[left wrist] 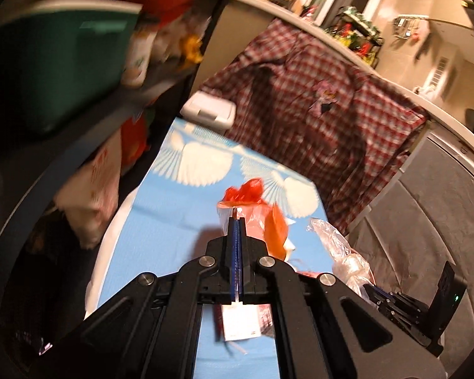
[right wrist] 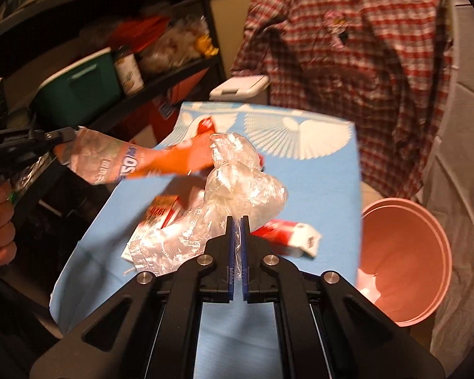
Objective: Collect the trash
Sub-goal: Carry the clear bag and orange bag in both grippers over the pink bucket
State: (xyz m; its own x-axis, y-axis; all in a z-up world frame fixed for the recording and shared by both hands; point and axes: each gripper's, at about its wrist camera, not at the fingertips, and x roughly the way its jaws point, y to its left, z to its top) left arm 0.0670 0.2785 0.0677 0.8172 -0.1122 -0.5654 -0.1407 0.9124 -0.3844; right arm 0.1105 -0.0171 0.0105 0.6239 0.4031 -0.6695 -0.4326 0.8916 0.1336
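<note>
We risk the thin edge of the crumpled clear plastic film (right wrist: 237, 173) slipping free before it reaches the pink plastic bin (right wrist: 426, 252) beside the blue shell-print cloth (right wrist: 325, 189). Our right gripper (right wrist: 237, 221) pinches that glossy film; our left gripper (left wrist: 236, 218) pinches an orange foil wrapper (left wrist: 268, 221) — both above the cloth.

A plaid shirt (right wrist: 347, 72) hangs ahead of the tongs, to the right. A green tub (right wrist: 79, 91) and a jar (right wrist: 129, 71) sit on black shelving (right wrist: 161, 77), ahead left.
</note>
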